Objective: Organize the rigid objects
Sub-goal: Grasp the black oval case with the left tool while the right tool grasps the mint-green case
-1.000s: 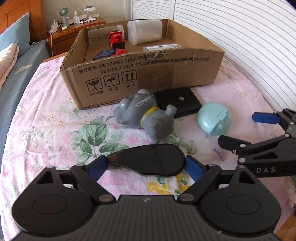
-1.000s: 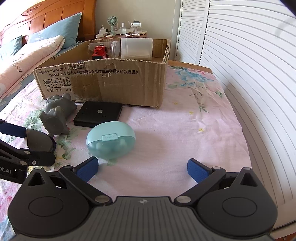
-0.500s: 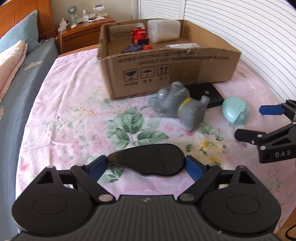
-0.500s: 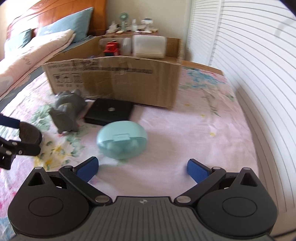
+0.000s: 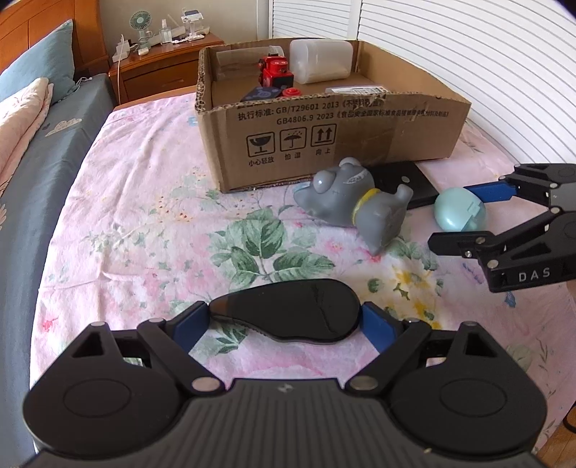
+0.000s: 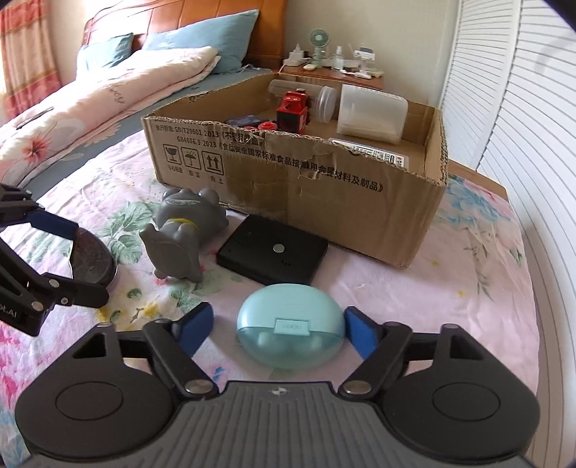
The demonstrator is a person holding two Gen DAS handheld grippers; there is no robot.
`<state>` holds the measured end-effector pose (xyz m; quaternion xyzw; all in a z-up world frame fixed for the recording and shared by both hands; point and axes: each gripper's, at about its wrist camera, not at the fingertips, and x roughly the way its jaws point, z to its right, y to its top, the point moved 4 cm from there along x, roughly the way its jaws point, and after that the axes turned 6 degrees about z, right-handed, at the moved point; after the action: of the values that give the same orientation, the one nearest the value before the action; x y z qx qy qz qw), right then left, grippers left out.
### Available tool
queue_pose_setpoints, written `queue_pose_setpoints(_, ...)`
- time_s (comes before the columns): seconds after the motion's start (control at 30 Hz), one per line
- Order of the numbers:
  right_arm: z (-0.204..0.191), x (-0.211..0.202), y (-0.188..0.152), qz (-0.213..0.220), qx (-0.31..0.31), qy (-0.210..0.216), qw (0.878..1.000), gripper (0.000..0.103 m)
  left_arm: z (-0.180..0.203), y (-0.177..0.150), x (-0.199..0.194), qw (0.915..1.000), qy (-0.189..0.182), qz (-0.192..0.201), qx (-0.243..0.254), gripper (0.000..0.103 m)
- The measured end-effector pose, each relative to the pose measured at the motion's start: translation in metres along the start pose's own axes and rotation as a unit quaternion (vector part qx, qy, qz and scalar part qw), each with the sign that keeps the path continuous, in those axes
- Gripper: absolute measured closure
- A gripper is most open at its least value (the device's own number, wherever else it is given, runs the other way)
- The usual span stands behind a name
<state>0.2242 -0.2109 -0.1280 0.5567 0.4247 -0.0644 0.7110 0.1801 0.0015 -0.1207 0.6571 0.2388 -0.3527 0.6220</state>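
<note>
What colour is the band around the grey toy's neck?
Yellow. The band on the grey toy shows best in the left wrist view.

My work surface is a bed with a pink floral sheet point(image 5: 136, 230). On it sits the cardboard box point(image 6: 324, 190). Against the box's front wall lies a flat black case point(image 6: 273, 252); left of that, a grey toy figure point(image 6: 183, 234) on its side; nearer me than the case (just apart from it) rests a teal earbud case point(image 6: 289, 334).

A home bedroom: a bed with wooden headboard point(image 6: 201, 21), blue pillows point(image 6: 216, 39), and a far nightstand point(image 5: 162, 68).
</note>
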Motion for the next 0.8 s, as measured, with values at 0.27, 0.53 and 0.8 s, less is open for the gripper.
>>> queue_pose_setpoints(0.27, -0.003, -0.005, 0.001, -0.011, -0.006, -0.016, 1.000, 0.037, -0.002, 0.002, 0.000, 1.0000, -0.003, -0.002, 0.007, 0.014)
queue_pose_setpoints(0.53, 0.001, -0.018, 0.003, -0.016, 0.012, -0.012, 1.000, 0.037, -0.002, 0.009, -0.014, 0.9986, -0.022, 0.002, 0.049, 0.014)
queue_pose_setpoints(0.8, 0.003, -0.030, 0.006, -0.018, 0.008, -0.016, 1.000, 0.037, 0.000, 0.018, -0.026, 0.9960, -0.030, 0.007, 0.084, 0.014)
